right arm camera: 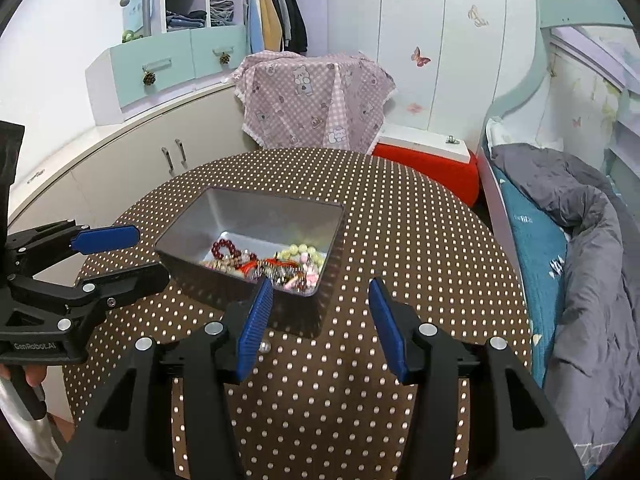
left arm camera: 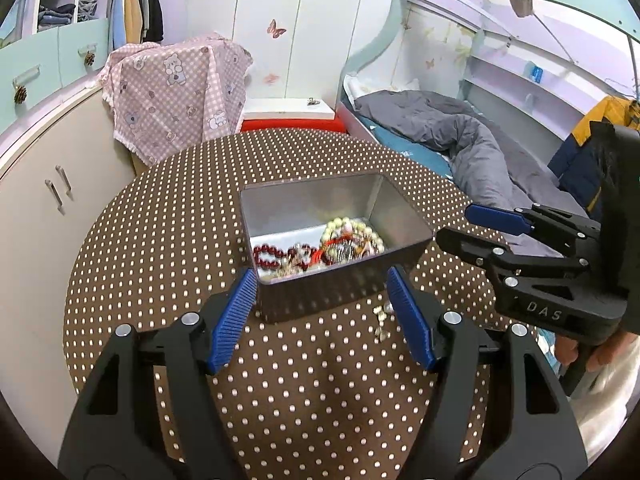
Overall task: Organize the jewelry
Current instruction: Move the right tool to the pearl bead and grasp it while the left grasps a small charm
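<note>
Tin (left arm camera: pixel 344 296) of tangled bead bracelets (left arm camera: pixel 320 250)

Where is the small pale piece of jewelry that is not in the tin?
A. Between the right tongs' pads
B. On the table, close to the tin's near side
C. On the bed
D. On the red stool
B: the earring lies on the dotted table beside the tin, and both tongs are open and hold nothing.

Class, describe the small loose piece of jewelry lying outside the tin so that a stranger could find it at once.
Start at the round brown table with white polka dots, then find the open rectangular grey metal tin holding bead bracelets. Just outside its near wall lies a small gold-and-pearl trinket directly on the cloth, the only jewelry not inside the tin.
</note>
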{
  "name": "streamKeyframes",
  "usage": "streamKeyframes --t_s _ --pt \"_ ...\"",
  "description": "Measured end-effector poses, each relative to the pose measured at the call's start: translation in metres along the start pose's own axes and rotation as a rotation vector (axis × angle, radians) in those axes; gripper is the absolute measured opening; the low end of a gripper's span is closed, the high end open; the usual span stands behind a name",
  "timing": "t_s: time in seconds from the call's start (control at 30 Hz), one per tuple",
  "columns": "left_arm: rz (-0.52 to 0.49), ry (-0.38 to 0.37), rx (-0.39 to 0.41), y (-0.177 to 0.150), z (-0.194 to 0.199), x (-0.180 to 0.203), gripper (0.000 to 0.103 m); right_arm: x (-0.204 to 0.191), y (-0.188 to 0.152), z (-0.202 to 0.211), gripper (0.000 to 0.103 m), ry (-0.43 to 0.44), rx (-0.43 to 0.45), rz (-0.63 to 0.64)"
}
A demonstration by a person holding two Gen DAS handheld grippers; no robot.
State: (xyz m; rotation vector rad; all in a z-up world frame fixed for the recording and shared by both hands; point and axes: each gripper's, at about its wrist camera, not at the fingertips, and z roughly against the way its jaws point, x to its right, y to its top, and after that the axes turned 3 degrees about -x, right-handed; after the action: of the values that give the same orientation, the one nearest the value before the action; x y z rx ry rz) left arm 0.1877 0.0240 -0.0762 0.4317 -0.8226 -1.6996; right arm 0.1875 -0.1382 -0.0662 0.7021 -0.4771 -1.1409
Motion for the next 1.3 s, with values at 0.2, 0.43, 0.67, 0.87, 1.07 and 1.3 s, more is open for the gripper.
streamKeyframes --t_s 0.2,0.43,0.67,0.87,1.07,1.3 --pt "0.024 0.002 -0.036 -0.016 -0.004 -0.003 0.067 -0.006 -0.016 -0.003 0.047 0.041 -0.035 0.014" --pt "0.045 0.005 -0.075 -0.028 -0.012 -0.008 0.067 -0.017 -0.028 -0.020 0.033 0.098 -0.093 0.028" --pt "0.051 0.000 -0.102 -0.037 -0.018 -0.008 0.067 -0.028 -0.027 -0.038 0.026 0.144 -0.131 0.044" --pt "0.060 0.002 -0.114 -0.038 -0.021 -0.011 0.067 -0.031 -0.027 -0.054 0.013 0.150 -0.165 0.050" --pt "0.048 -0.030 -0.132 -0.036 -0.028 -0.001 0.067 -0.026 -0.029 -0.049 0.009 0.141 -0.152 0.030" --pt "0.003 -0.098 -0.171 -0.036 -0.046 0.018 0.044 -0.012 -0.041 -0.037 0.009 0.120 -0.143 -0.008"
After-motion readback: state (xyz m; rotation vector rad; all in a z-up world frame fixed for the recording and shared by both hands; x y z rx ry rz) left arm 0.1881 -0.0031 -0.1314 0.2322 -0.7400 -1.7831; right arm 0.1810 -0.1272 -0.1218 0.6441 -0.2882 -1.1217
